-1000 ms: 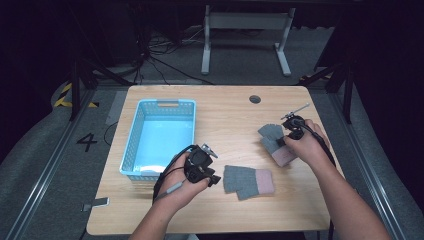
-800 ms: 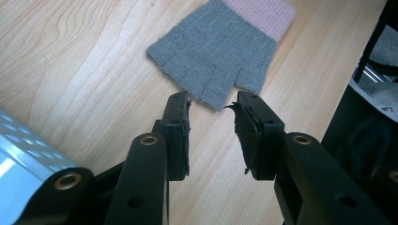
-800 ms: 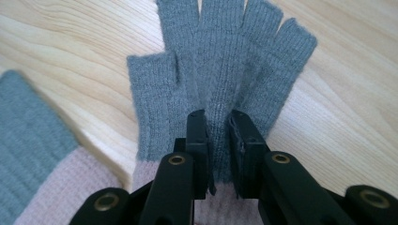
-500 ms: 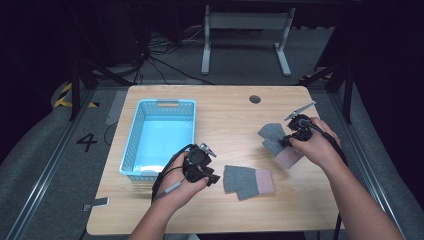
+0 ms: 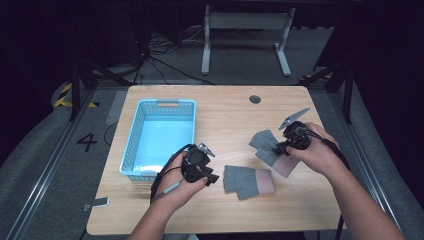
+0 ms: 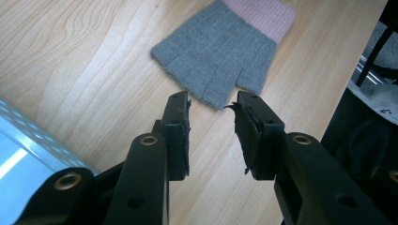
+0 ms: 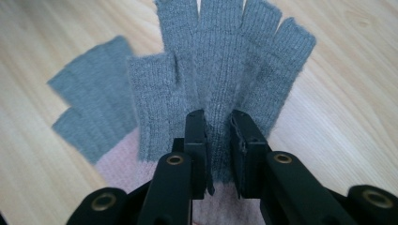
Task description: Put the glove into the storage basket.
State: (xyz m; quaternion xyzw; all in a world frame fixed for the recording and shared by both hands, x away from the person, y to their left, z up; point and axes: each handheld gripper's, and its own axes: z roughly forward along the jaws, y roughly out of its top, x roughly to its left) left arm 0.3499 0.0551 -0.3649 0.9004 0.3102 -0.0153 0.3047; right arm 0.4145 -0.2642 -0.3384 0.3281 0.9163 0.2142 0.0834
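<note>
- A grey knitted fingerless glove with a pink cuff (image 5: pixel 264 145) sits in the right middle of the high view. Its grey finger end points to the upper left and its pink cuff to the lower right, under the person's right hand.
- In the right gripper view this upper glove (image 7: pixel 225 70) fans its finger stubs toward the top of the frame. A second grey glove of the same kind (image 7: pixel 89 112) lies beneath it, offset to the left.
- The right gripper (image 7: pixel 218 119) has its jaws narrow, and a fold of the upper glove's palm appears pinched between the pads.
- A third matching grey-and-pink glove (image 5: pixel 247 181) lies flat and alone at the lower centre of the high view. Its long axis runs left to right, with the cuff on the right.
- The left gripper (image 5: pixel 210 176) is just to the left of that lone glove and aimed along its length. It is plainly the nearer tool.
- In the left gripper view the lone glove (image 6: pixel 220 51) lies just beyond the tips, finger stubs nearest them. The left gripper (image 6: pixel 213 101) has its jaws partly apart, with bare wood between them.
- The light blue slotted plastic basket (image 5: pixel 131 150) stands on the pale wooden table (image 5: pixel 225 110), left of both grippers and closest to the left one.
</note>
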